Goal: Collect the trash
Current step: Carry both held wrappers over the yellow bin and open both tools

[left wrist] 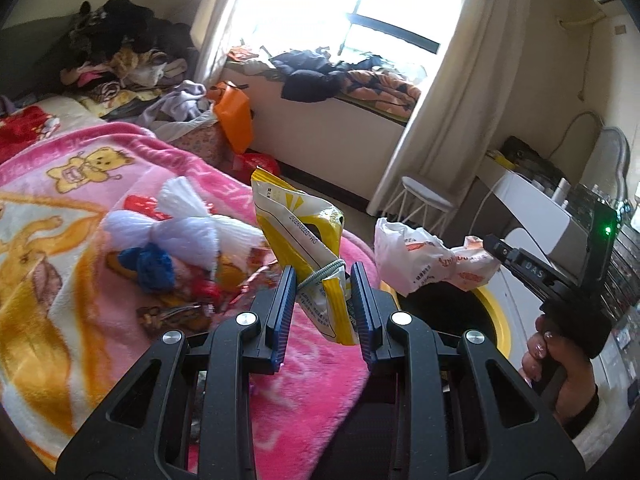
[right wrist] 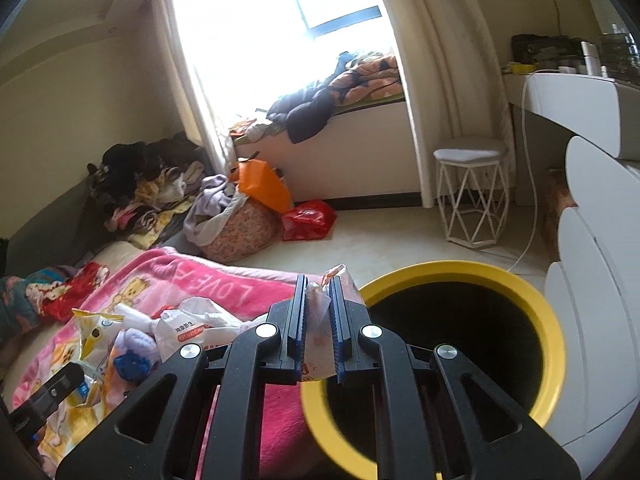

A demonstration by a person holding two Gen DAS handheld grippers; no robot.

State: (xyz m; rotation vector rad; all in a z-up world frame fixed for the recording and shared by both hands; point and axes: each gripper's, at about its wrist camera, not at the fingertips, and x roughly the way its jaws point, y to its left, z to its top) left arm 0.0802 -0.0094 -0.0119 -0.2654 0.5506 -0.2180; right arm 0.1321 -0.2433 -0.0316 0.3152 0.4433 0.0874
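We observed the left tool [left wrist: 324,280] clamped on a yellow-and-white snack packet [left wrist: 304,236], crumpled, printed with small text and wrapped by a thin cord, at the centre of the left wrist frame above the pink blanket [left wrist: 80,280]. The right tool [right wrist: 319,304] was closed on a crinkled white plastic bag [left wrist: 424,258] with orange-red print, at centre right of that frame. Below it, in the lower right of the right wrist frame, stood a yellow-rimmed bin [right wrist: 554,336]; its interior appeared dark, its contents indiscernible.
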